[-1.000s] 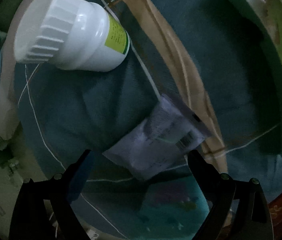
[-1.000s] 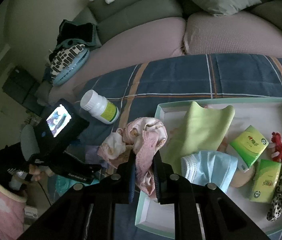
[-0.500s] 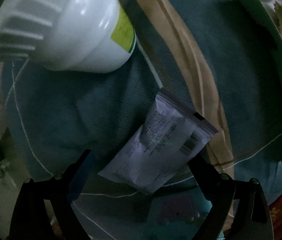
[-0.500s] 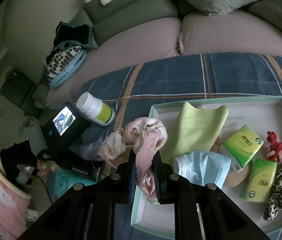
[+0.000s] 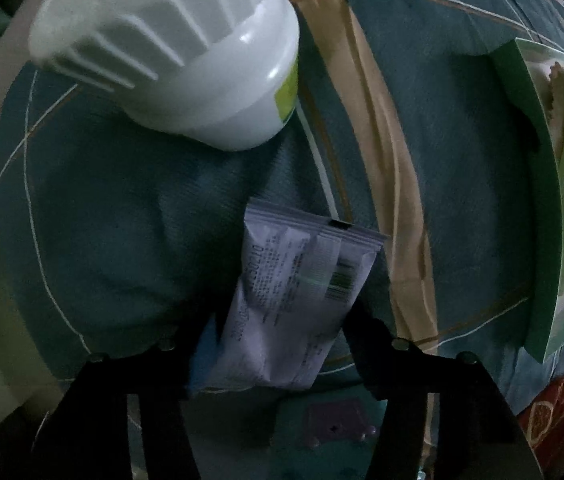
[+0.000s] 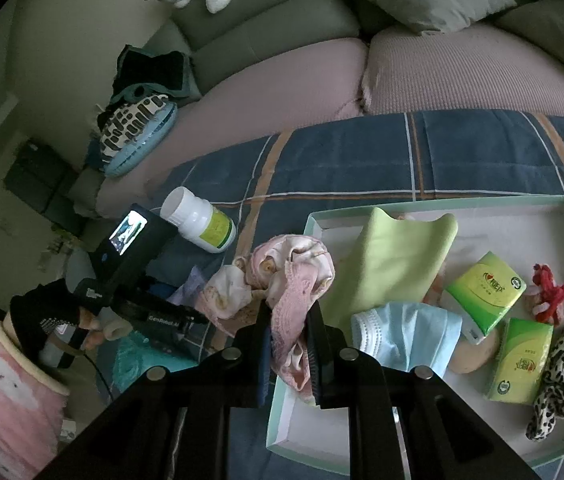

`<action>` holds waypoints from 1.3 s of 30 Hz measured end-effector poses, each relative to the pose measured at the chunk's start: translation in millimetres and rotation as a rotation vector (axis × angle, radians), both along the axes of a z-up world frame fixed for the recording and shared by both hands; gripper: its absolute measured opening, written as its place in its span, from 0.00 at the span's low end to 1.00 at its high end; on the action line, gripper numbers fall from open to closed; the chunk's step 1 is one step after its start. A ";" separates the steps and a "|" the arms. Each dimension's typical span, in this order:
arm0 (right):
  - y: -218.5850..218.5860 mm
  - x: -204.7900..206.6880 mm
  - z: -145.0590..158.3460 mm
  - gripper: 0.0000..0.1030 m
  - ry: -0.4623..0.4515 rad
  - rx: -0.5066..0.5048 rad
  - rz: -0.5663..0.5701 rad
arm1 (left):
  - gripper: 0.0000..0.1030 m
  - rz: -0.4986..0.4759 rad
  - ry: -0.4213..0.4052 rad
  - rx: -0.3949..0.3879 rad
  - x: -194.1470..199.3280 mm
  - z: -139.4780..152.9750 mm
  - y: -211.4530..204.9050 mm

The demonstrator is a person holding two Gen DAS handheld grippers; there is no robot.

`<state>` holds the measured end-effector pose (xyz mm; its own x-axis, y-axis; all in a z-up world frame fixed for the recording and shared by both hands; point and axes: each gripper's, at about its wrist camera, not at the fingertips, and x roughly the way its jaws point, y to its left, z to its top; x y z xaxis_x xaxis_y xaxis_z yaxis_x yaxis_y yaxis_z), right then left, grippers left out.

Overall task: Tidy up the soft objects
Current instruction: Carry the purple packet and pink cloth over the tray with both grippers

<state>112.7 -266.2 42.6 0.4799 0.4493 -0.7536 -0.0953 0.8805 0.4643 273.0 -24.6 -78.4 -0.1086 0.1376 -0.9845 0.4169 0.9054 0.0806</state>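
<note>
Left claw (image 5: 277, 344) closed in, now clamping sachet (image 5: 298, 304); right claw (image 6: 290, 344) clamps pink cloth (image 6: 294, 276).

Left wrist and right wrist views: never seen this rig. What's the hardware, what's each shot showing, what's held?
No robot here: a person carries a handheld two-finger claw in each hand, each with a fisheye camera looking along its fingers. The left view shows the left claw closed around a pale lilac packet, above a plaid blanket near a white bottle. The right view shows the right claw pinching a pink garment beside a pale green tray holding a green cloth, a blue mask and tissue packs.
</note>
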 end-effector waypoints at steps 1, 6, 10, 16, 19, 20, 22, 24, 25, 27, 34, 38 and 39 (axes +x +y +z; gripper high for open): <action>-0.3 -0.8 0.3 0.16 -0.001 0.001 0.001 | 0.56 0.001 -0.005 0.003 -0.7 2.5 0.6; -1.9 -2.9 2.5 0.16 -0.007 0.005 0.004 | 0.52 0.027 -0.031 0.001 -25.6 6.0 -22.7; -3.7 -3.9 2.4 0.16 -0.008 0.014 0.004 | 0.51 0.040 -0.061 -0.006 -42.7 26.3 -20.4; -11.5 -7.5 4.1 0.16 -0.015 0.027 -0.007 | 0.51 0.042 -0.123 -0.028 -52.3 51.8 -29.3; -18.5 -10.8 6.2 0.16 -0.020 0.035 -0.026 | 0.51 0.035 -0.167 -0.052 -60.3 68.7 -38.7; -21.6 -11.7 7.2 0.16 -0.023 0.037 -0.034 | 0.51 0.031 -0.181 -0.064 -63.4 75.2 -42.8; -28.4 -14.4 9.6 0.16 -0.030 0.041 -0.053 | 0.51 0.021 -0.217 -0.100 -70.3 99.9 -50.9; -36.1 -17.3 13.1 0.16 -0.040 0.041 -0.077 | 0.51 0.030 -0.253 -0.150 -78.1 124.8 -57.1; -40.8 -18.9 15.7 0.16 -0.048 0.041 -0.091 | 0.51 0.036 -0.276 -0.183 -83.5 134.8 -62.6; -49.7 -21.7 20.5 0.16 -0.063 0.040 -0.114 | 0.51 0.049 -0.313 -0.264 -87.3 158.7 -72.3; -88.4 -37.7 40.4 0.16 -0.118 0.008 -0.228 | 0.51 0.049 -0.452 -0.411 -111.0 198.8 -113.2; -115.7 -51.4 51.6 0.16 -0.146 -0.036 -0.317 | 0.51 0.029 -0.485 -0.484 -118.3 205.5 -137.9; -124.8 -56.3 55.0 0.16 -0.153 -0.050 -0.347 | 0.51 0.024 -0.496 -0.491 -121.4 208.5 -143.8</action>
